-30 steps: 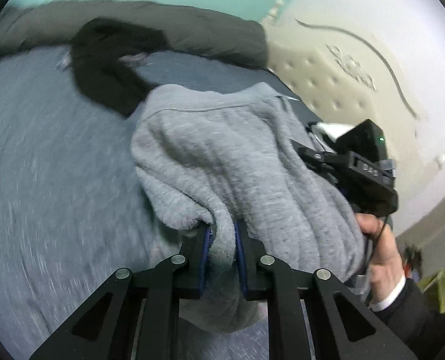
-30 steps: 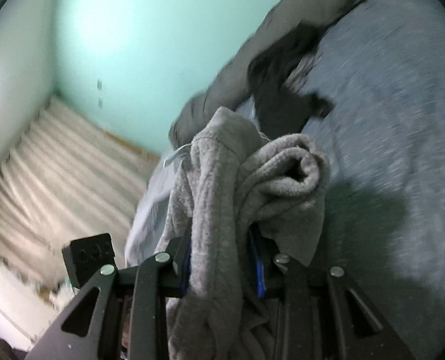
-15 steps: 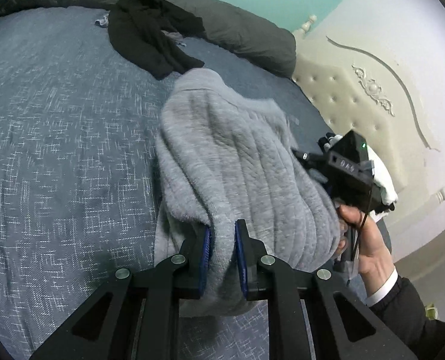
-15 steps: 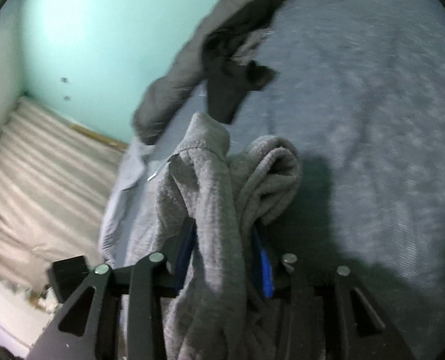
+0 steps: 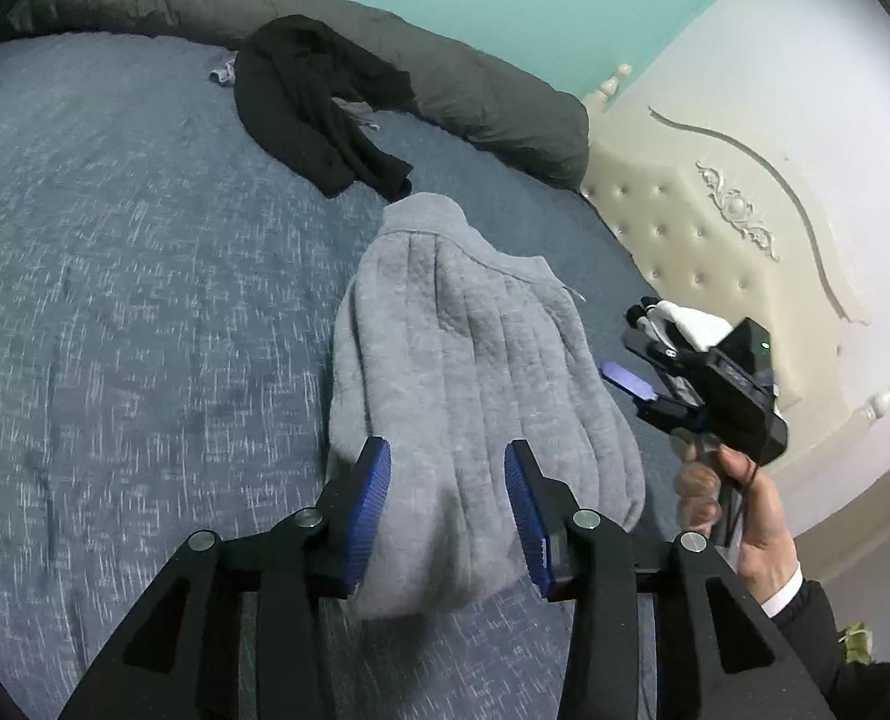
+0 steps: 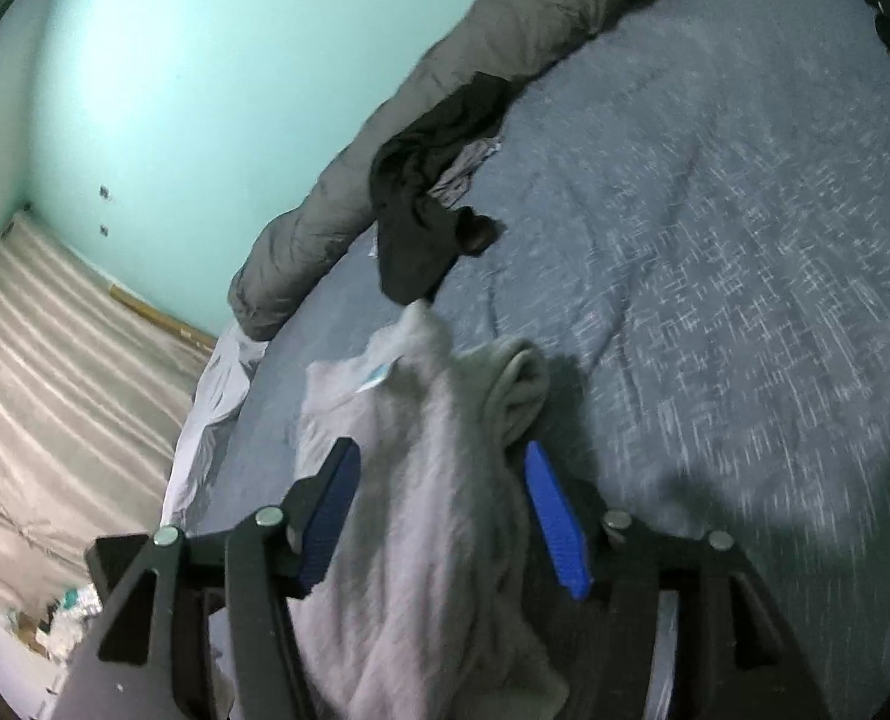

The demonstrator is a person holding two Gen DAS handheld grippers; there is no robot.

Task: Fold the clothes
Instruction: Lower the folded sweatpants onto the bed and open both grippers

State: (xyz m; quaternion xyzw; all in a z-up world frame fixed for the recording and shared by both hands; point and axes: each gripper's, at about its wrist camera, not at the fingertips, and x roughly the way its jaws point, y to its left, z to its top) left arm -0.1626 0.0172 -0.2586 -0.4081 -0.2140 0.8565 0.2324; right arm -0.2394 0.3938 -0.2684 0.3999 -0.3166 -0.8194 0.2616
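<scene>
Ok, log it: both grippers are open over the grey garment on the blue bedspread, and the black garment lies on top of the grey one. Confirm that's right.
Not quite. The black garment does not lie on the grey garment; the left wrist view shows it farther up the blue bedspread, against the dark bolster. The rest holds: left gripper and right gripper are open over the grey one.

Near end of the folded grey fleece garment (image 5: 475,396) hidden behind the black gripper frame; its underside unseen. Beyond the garment, the crumpled black garment (image 5: 318,102) covers a pale fabric scrap, possibly another garment. Person's dark sleeve (image 5: 835,648) cropped by the edge.
</scene>
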